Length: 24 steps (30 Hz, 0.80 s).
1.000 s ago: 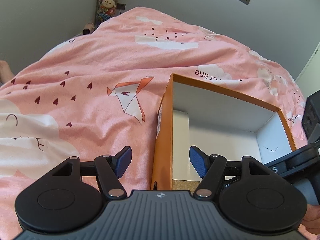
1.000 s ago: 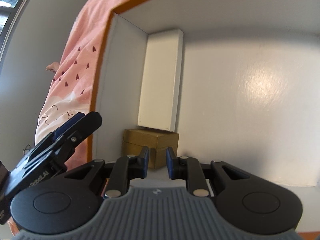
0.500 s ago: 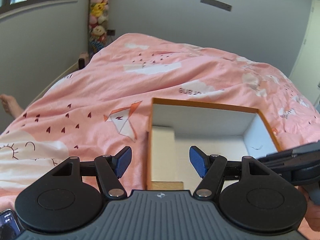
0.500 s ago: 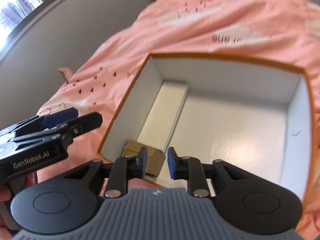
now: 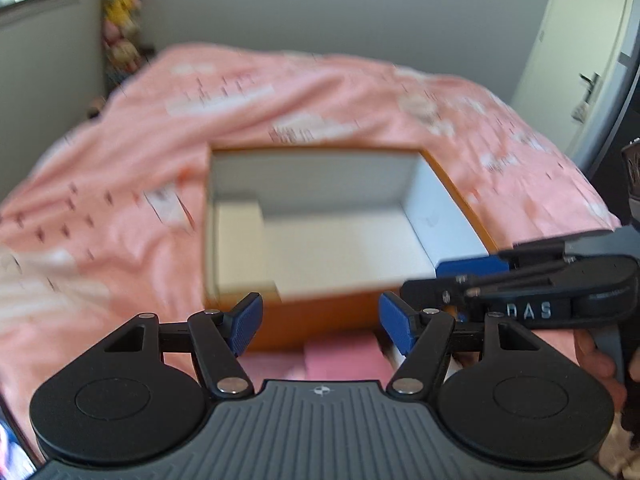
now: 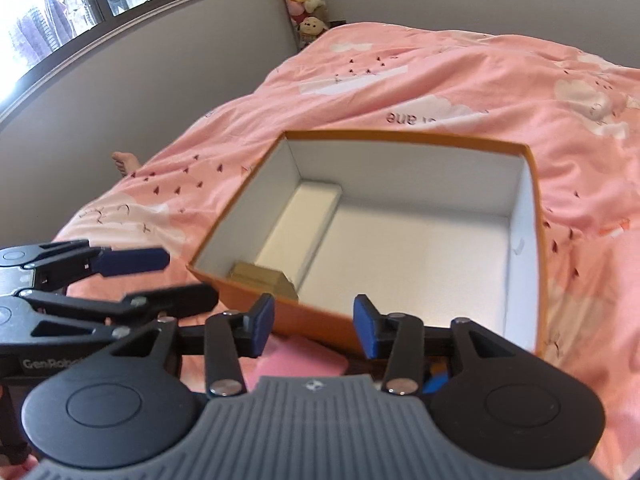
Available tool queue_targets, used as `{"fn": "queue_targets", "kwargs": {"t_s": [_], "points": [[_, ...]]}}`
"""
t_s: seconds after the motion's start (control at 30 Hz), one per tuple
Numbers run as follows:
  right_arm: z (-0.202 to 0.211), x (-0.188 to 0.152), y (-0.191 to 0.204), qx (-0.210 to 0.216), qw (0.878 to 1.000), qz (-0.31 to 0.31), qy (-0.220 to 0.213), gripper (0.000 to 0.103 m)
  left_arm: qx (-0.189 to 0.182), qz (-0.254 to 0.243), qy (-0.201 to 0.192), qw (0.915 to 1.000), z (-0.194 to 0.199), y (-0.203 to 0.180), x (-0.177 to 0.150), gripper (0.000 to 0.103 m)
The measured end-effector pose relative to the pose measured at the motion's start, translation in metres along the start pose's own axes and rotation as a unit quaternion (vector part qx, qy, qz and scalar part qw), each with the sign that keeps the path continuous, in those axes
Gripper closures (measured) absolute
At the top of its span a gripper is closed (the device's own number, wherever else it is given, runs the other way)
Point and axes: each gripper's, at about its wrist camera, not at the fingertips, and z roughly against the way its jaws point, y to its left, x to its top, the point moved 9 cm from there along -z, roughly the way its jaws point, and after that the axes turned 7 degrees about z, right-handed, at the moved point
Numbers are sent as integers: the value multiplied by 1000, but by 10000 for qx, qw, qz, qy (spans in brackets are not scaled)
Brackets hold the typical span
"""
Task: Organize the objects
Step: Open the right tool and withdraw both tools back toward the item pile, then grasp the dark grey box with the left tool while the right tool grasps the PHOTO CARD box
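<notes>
Right wrist view: right gripper point(image 6: 314, 326) hanging over the near wall of the orange box point(image 6: 534, 216), jaws just been opening, nothing between them. Left gripper point(image 5: 320, 324) sitting spread wide, empty. White box point(image 6: 298, 228) and tan box point(image 6: 260, 276) lying inside along the left wall (tan one nearest). Pink item point(image 6: 300, 362) lying outside, on the bedspread point(image 6: 440, 76).

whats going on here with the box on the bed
A person holds a gripper in each hand over an orange box that sits open on a pink bedspread. Inside it, along one wall, lie a white box and a small brown box. The right gripper has just been opening and holds nothing; the left gripper is open and empty too. A pink item lies on the bed just outside the box.
</notes>
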Motion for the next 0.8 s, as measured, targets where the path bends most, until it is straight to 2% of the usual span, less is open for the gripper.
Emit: {"fn": "queue_targets", "kwargs": {"t_s": [0.13, 0.33, 0.5, 0.67, 0.8], "points": [[4, -26, -7, -176, 9996, -51, 201, 56, -254, 100, 425, 9987, -4, 0, -25, 26], [11, -59, -17, -490, 9973, -166, 513, 56, -702, 51, 856, 9938, 3, 0, -51, 29], [21, -80, -26, -481, 9954, -454, 695, 61, -1201, -263, 1318, 9836, 3, -18, -72, 29], [26, -95, -25, -267, 9936, -600, 923, 66, -1186, -555, 1670, 9772, -6, -25, -93, 24], [22, -103, -19, -111, 9922, -612, 1077, 66, -1334, -373, 1758, 9746, -23, -23, -103, 24]]}}
